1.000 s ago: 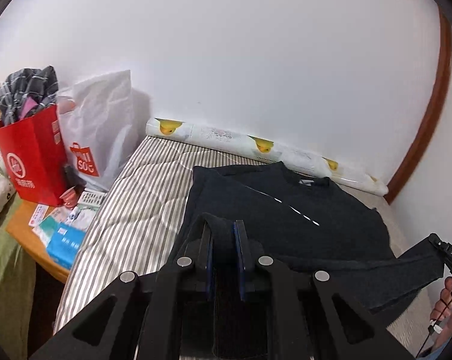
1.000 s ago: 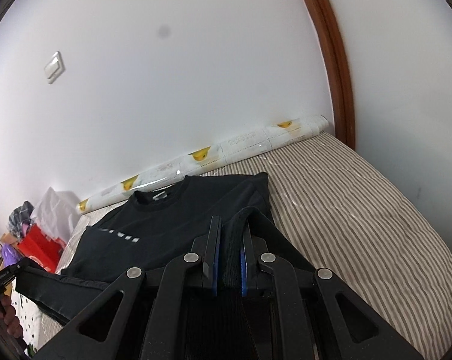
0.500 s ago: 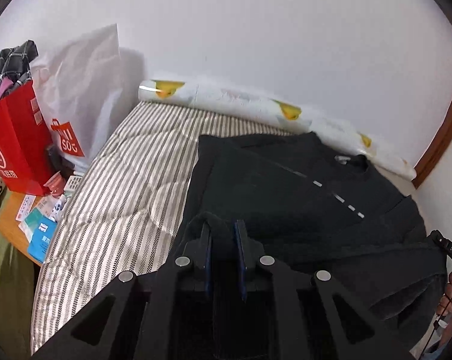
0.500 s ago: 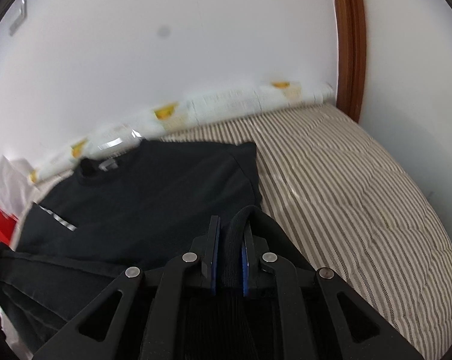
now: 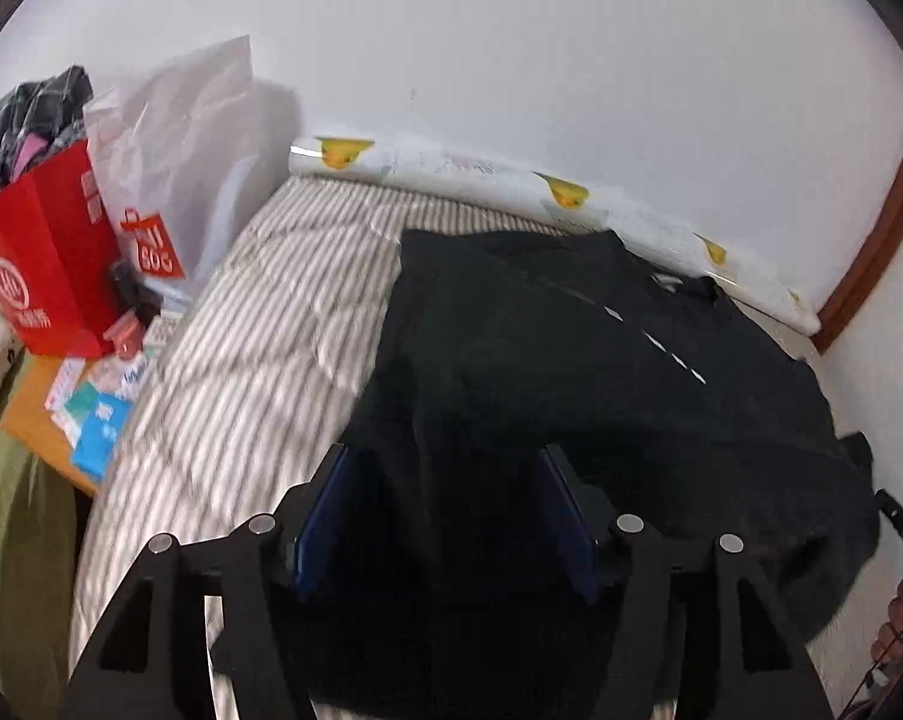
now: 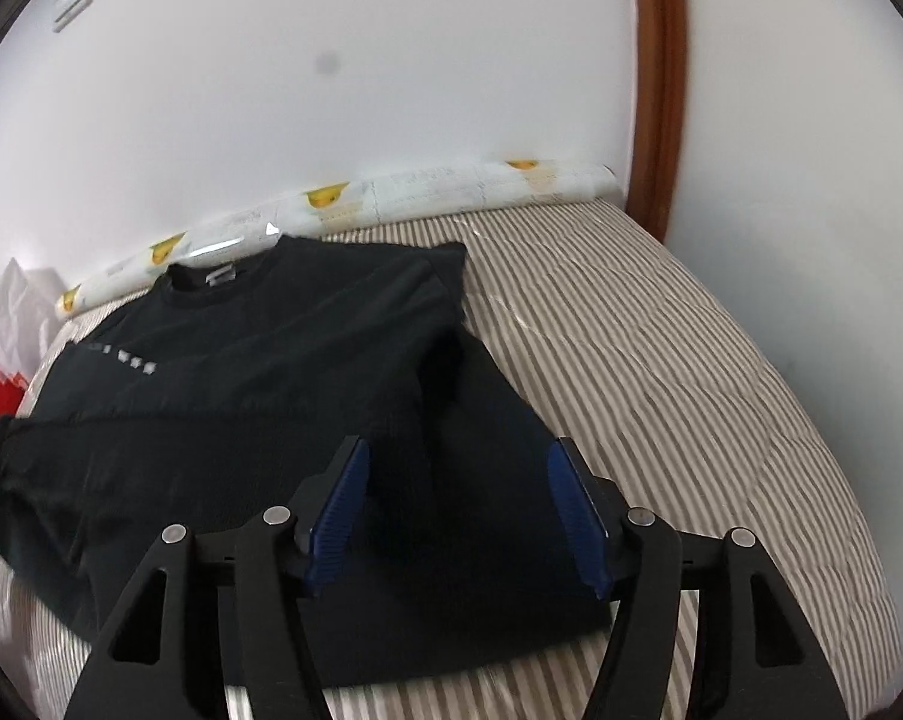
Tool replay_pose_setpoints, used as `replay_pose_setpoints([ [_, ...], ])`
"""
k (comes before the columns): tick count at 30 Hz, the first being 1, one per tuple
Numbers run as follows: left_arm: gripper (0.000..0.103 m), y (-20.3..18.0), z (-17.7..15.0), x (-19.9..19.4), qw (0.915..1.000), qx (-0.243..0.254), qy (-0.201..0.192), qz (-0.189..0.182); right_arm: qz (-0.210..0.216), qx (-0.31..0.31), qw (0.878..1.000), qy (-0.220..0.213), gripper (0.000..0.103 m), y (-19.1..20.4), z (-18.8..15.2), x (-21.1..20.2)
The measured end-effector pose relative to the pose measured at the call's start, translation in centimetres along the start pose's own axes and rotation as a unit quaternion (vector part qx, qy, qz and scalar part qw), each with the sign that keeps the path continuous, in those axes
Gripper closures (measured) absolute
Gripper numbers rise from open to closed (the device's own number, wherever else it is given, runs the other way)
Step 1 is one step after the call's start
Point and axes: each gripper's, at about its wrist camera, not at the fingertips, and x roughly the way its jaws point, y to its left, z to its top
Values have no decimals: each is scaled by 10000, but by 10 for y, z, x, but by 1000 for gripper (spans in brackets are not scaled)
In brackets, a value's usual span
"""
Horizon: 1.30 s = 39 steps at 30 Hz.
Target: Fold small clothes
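Now black shirt [image 6: 259, 348] collar faces wall [image 6: 391, 60].

Red lettering, seemingly "MINISO" but partly creased, is carried on the white plastic bag [image 5: 175, 156] at far left. White marks printed on the red paper bag [image 5: 43, 264] beside it cannot be read.
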Motion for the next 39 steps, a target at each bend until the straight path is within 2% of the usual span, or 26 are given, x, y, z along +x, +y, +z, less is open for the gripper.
replay_pose_setpoints([
  [6, 40, 9, -38, -25, 9996, -166, 53, -237, 187, 448, 9981, 375, 41, -19, -44, -9],
  [8, 37, 19, -54, -35, 9986, -394, 31, -356, 244, 501, 9974, 460, 41, -20, -54, -10],
  [11, 34, 30, -71, -42, 9962, -653, 105, -563, 327, 531, 9965, 549, 41, -18, -63, -11],
  [15, 33, 46, -88, -37, 9940, -916, 318, -510, 450, 581, 9953, 639, 38, -14, -64, -11],
  [16, 33, 50, -89, -36, 9929, -999, 345, -542, 461, 593, 9949, 679, 34, -13, -63, -10],
  [20, 31, 65, -88, -32, 9859, -1381, 296, -896, 434, 776, 9939, 645, 32, -16, -54, -8],
  [25, 30, 71, -81, -20, 9801, -1559, 258, -1198, 575, 1218, 9893, 569, 32, -24, -45, -2],
  [28, 30, 71, -75, -13, 9784, -1619, 230, -1267, 506, 1173, 9900, 606, 31, -21, -43, 6],
  [31, 31, 65, -68, -8, 9823, -1488, 199, -1121, 469, 1220, 9893, 643, 31, -18, -43, 15],
  [36, 35, 49, -58, -1, 9920, -1079, 219, -611, 439, 1215, 9894, 657, 27, -17, -42, 27],
  [39, 58, 42, -54, 2, 9951, -882, 249, -380, 370, 1090, 9915, 613, 26, -14, -41, 29],
])
